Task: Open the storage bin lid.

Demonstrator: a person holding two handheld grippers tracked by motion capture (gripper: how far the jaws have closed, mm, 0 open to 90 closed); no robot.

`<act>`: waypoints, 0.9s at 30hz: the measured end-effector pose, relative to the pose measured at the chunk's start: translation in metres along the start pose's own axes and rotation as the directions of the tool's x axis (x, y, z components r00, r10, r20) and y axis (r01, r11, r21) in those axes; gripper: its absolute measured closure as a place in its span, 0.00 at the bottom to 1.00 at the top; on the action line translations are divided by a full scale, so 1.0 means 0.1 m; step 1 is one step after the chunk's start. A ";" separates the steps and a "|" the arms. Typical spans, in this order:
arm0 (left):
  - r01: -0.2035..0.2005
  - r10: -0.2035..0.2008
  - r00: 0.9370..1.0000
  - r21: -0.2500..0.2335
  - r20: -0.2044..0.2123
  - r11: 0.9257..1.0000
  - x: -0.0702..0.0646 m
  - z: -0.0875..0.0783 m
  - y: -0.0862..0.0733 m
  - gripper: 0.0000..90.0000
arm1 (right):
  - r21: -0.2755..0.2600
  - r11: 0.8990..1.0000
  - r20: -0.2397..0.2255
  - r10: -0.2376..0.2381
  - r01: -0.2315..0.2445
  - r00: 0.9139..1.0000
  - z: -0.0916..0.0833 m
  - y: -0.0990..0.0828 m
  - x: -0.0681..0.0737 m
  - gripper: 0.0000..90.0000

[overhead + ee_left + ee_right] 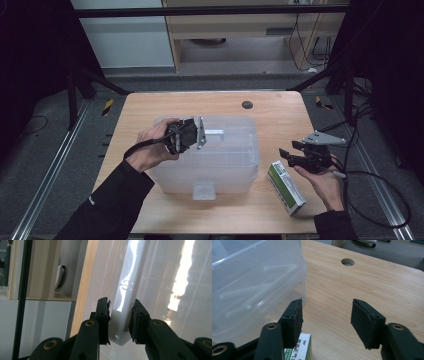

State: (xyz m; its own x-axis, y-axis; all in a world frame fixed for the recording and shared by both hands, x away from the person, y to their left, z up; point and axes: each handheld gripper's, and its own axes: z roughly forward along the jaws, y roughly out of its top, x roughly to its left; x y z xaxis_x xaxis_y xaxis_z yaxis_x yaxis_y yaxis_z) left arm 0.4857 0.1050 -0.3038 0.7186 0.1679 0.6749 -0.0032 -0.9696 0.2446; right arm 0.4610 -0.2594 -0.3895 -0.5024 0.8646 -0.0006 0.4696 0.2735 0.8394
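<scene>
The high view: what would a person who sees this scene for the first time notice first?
First comes the large translucent plastic box in the middle of the wooden table. The left gripper is above its lid, with the jaws around the white handle. To the right of the box lies a green and white carton, and the right gripper stands open just over it.

Your grippers' jaws black. Storage box (220, 155) translucent white. Carton (286, 187), lower right of high view, green and white. Table (280, 107) light wood grain.
</scene>
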 end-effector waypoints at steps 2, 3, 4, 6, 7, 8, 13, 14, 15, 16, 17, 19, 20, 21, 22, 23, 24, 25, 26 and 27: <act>-0.004 0.004 1.000 0.002 0.000 1.000 0.01 0.00 0.01 0.80 | 0.001 1.000 -0.010 -0.004 0.004 1.000 -0.02 0.01 0.01 0.54; -0.010 0.010 1.000 0.011 0.000 1.000 0.02 -0.01 0.01 0.80 | 0.003 1.000 -0.024 -0.002 0.002 1.000 -0.04 0.03 0.02 0.57; -0.010 0.010 1.000 0.011 0.000 1.000 0.02 -0.01 0.01 0.80 | 0.003 1.000 -0.024 -0.002 0.002 1.000 -0.04 0.03 0.02 0.57; 0.000 0.000 1.000 -0.001 -0.011 1.000 0.02 0.00 0.01 0.80 | 0.005 1.000 -0.042 -0.004 0.005 0.999 -0.05 0.04 0.04 0.62; -0.004 0.004 1.000 0.003 -0.011 1.000 0.03 -0.01 0.01 0.80 | 0.005 1.000 -0.042 -0.004 0.005 0.999 -0.05 0.04 0.04 0.62; -0.002 0.002 1.000 0.002 -0.009 1.000 0.03 0.00 0.01 0.80 | 0.011 1.000 -0.047 -0.013 0.014 0.999 -0.05 0.04 0.05 0.64; -0.008 0.008 1.000 0.004 -0.010 1.000 0.06 0.00 0.02 0.80 | 0.017 0.999 -0.067 -0.026 0.027 0.997 -0.07 0.07 0.10 0.70; -0.008 0.008 1.000 0.004 -0.010 1.000 0.06 0.00 0.02 0.80 | 0.015 0.999 -0.071 -0.028 0.030 0.997 -0.07 0.07 0.11 0.72; -0.002 0.002 1.000 -0.002 -0.011 1.000 0.07 0.00 0.02 0.80 | 0.014 0.999 -0.078 -0.030 0.031 0.996 -0.08 0.08 0.12 0.73; -0.002 0.002 1.000 -0.002 -0.011 1.000 0.07 0.00 0.02 0.80 | 0.014 0.999 -0.078 -0.030 0.031 0.996 -0.08 0.08 0.12 0.73; -0.003 0.003 1.000 -0.001 -0.010 1.000 0.07 0.00 0.02 0.80 | 0.014 0.999 -0.084 -0.033 0.034 0.996 -0.08 0.08 0.13 0.74; -0.003 0.003 1.000 0.000 -0.006 1.000 0.09 0.00 0.03 0.80 | 0.015 0.999 -0.092 -0.044 0.046 0.995 -0.09 0.09 0.15 0.78; -0.002 0.002 1.000 0.000 -0.004 1.000 0.09 0.00 0.03 0.80 | 0.019 0.999 -0.096 -0.043 0.045 0.994 -0.09 0.10 0.16 0.80; -0.006 0.006 1.000 0.002 -0.004 1.000 0.10 0.00 0.03 0.80 | 0.018 0.999 -0.100 -0.045 0.048 0.994 -0.09 0.10 0.17 0.81; -0.004 0.004 1.000 0.001 -0.004 1.000 0.10 0.00 0.03 0.80 | 0.015 0.999 -0.110 -0.048 0.049 0.993 -0.09 0.10 0.17 0.84; -0.004 0.004 1.000 0.001 -0.004 1.000 0.10 0.00 0.03 0.80 | 0.015 0.999 -0.114 -0.045 0.047 0.992 -0.09 0.10 0.18 0.85; -0.002 0.002 1.000 -0.001 -0.005 1.000 0.11 0.00 0.03 0.80 | 0.016 0.999 -0.116 -0.044 0.046 0.992 -0.09 0.10 0.18 0.87; 0.000 0.000 1.000 -0.006 -0.005 1.000 0.12 0.00 0.02 0.80 | 0.018 0.999 -0.121 -0.042 0.044 0.992 -0.09 0.10 0.19 0.90; 0.000 0.000 1.000 -0.007 -0.003 1.000 0.13 0.00 0.02 0.80 | 0.017 0.999 -0.123 -0.041 0.043 0.992 -0.09 0.10 0.19 0.92; 0.000 0.000 1.000 -0.007 -0.003 1.000 0.13 0.00 0.02 0.80 | 0.017 0.999 -0.123 -0.041 0.043 0.992 -0.09 0.10 0.19 0.92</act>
State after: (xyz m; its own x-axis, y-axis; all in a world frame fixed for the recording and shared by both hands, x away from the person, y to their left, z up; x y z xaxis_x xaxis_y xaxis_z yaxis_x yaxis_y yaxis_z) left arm 0.4950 0.1049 -0.2949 0.7166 0.1689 0.6767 -0.0077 -0.9683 0.2497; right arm 0.4497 -0.2442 -0.3765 -0.6068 0.7942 0.0323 0.4600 0.3178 0.8291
